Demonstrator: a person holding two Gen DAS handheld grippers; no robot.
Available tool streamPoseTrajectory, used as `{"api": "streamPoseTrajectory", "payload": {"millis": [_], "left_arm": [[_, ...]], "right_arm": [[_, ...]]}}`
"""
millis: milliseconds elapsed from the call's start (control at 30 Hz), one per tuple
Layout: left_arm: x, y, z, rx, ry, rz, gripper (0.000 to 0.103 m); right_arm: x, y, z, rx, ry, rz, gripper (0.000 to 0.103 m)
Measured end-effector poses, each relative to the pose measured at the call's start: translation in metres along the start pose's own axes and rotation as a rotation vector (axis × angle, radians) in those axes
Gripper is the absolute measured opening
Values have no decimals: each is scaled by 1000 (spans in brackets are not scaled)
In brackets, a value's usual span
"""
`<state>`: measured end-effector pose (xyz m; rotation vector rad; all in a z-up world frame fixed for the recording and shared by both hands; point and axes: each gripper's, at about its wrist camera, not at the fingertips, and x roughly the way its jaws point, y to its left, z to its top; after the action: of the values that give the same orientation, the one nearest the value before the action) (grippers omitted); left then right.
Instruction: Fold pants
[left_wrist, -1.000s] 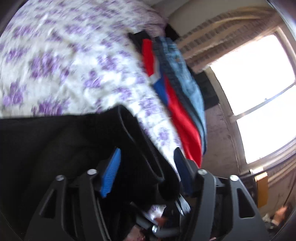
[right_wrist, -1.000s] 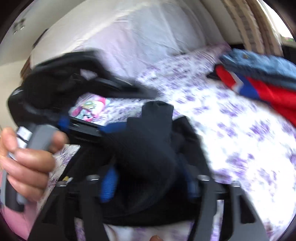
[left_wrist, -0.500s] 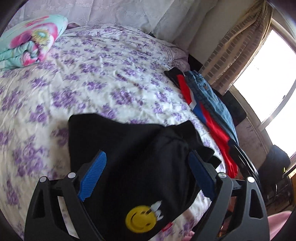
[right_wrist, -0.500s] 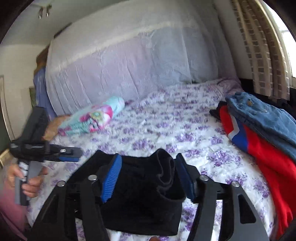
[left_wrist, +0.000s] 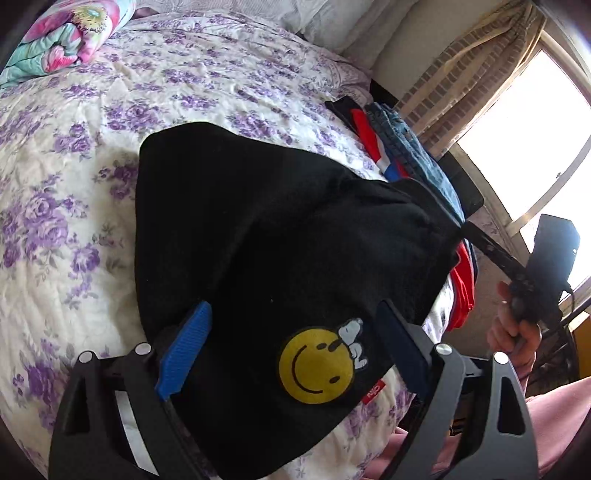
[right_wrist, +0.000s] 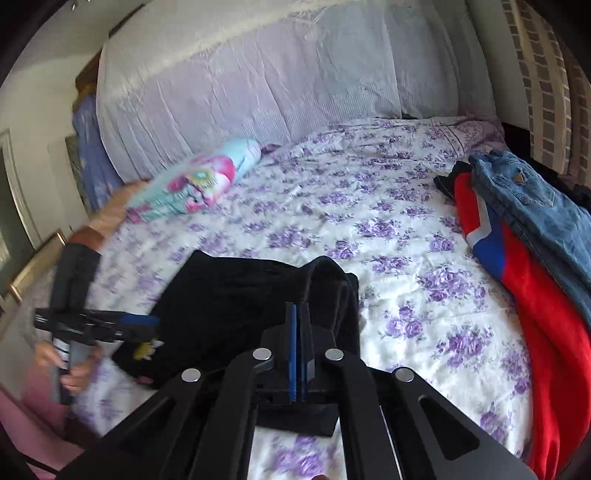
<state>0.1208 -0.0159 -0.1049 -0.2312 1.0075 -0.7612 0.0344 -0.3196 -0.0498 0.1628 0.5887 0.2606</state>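
A bed with a purple-flowered bedspread (right_wrist: 399, 221) is filling most of both views, and everything else is lying on it or hovering over it. The black pants (left_wrist: 280, 236) are lying folded into a compact dark bundle at the near edge of the bed, beside the person; the fabric is so dark that individual folds are hard to make out. A yellow smiley patch (left_wrist: 314, 363) with a small Snoopy figure is showing on the end of the pants nearest the left wrist camera, with a small red label just beside it, too small to read. At the window side of the bed, a pile of red and blue garments (right_wrist: 535, 295) is lying with blue jeans (right_wrist: 532, 206) on top, partly cut off by the frame edge. At the far side, toward the headboard, a rolled floral blanket (right_wrist: 192, 184) is resting. The left gripper (left_wrist: 291, 347) is hovering over the patch end of the pants with its fingers spread wide, gripping nothing. The right gripper (right_wrist: 297, 314) is showing its blue pads pressed together at the pants' raised fold; whether any fabric is pinched between them cannot be told.
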Motion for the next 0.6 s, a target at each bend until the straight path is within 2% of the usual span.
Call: {"api": "streamPoseTrajectory", "payload": {"millis": [100,200,233,300,367,400,433,467,533,600], "left_arm": [[1,2,-1,5,2,-25,88],[1,3,-2,20,7,-31,88],[0,3,-2,22,9,-34,88],[-6,1,-1,32,8,-47,88],[-16,-2,1,41,-20,-77,88],[-21,-4,2,45,-39,-94,88],[-25,-7,2,51,-59,-114,88],[-28,-12,3,63,-79,-139,88],[-25,-21,2,80,-81,-175,89],[-9,-31,-6,95,-19,-201,89]], "right_arm": [[-3,-11,-20,77,49,-16,1],[13,-29,-44,136,128,-148,0],[13,-36,-47,159,134,-158,3],[4,-41,-40,198,112,-135,4],[-13,-26,-18,140,9,-104,10],[-17,-17,-10,110,-28,-87,25],[-20,-3,0,74,-75,-38,44],[-18,7,7,50,-95,13,49],[0,29,19,2,-75,112,49],[27,39,23,-22,-21,162,48]]}}
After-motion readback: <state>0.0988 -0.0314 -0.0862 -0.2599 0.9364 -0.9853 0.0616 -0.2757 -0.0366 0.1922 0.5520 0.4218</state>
